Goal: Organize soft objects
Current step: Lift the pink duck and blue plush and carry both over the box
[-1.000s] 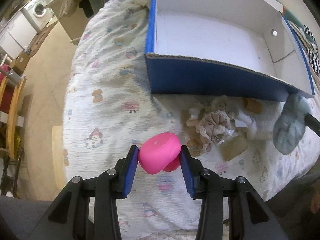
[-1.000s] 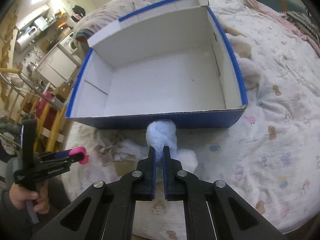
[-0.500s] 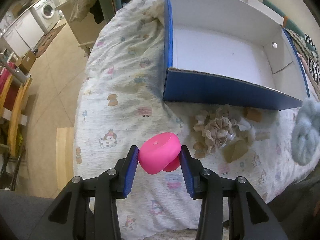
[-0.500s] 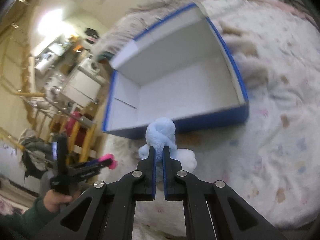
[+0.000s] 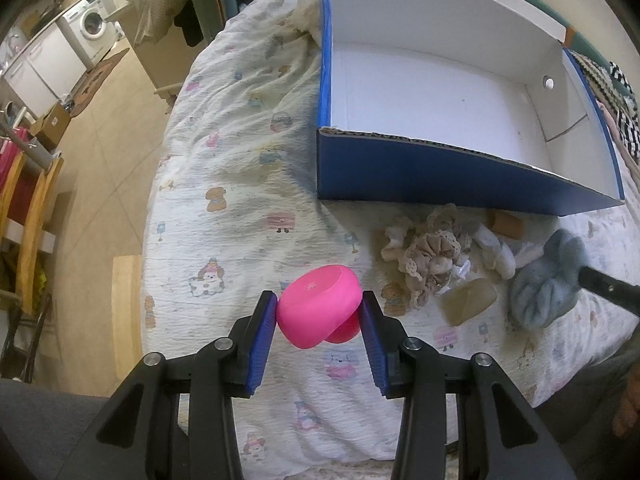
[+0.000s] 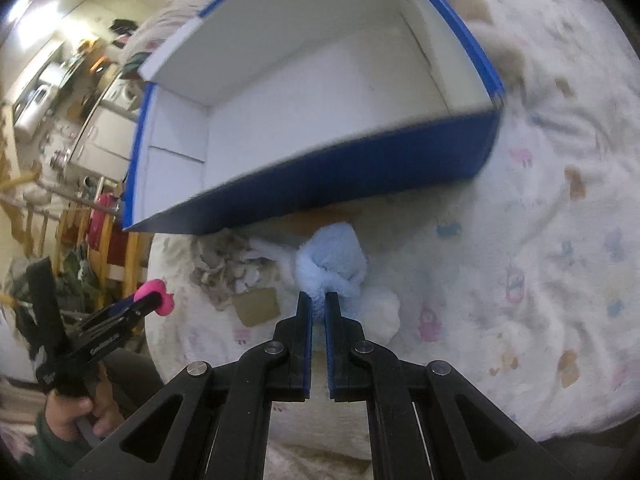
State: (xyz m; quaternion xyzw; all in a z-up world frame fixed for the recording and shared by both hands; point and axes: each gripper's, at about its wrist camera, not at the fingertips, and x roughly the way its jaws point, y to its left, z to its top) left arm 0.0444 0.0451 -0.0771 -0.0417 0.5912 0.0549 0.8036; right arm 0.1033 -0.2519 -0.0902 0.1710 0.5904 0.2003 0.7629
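Observation:
My left gripper (image 5: 320, 314) is shut on a pink soft rounded object (image 5: 318, 310), held above the patterned bedsheet short of the blue box (image 5: 440, 180). The box stands empty with a white inside (image 6: 320, 80). My right gripper (image 6: 319, 308) is shut on a fluffy light-blue scrunchie (image 6: 332, 262), held low just in front of the box's near wall; the same scrunchie (image 5: 546, 286) shows at the right of the left wrist view. On the sheet below the box lie a beige lace scrunchie (image 5: 430, 258), white soft pieces (image 5: 494, 250) and a tan card (image 5: 468, 304).
The bed's left edge drops to a tiled floor (image 5: 100, 180) with a wooden rack (image 5: 28, 208) and a washing machine (image 5: 92, 26) beyond. A white fluffy item (image 6: 382, 312) lies beside my right fingers. A person's hand (image 6: 76, 408) holds the left gripper at lower left.
My right gripper with the blue scrunchie rose and swung, then came down again in front of the box. The left gripper kept its hold on the pink object and barely moved.

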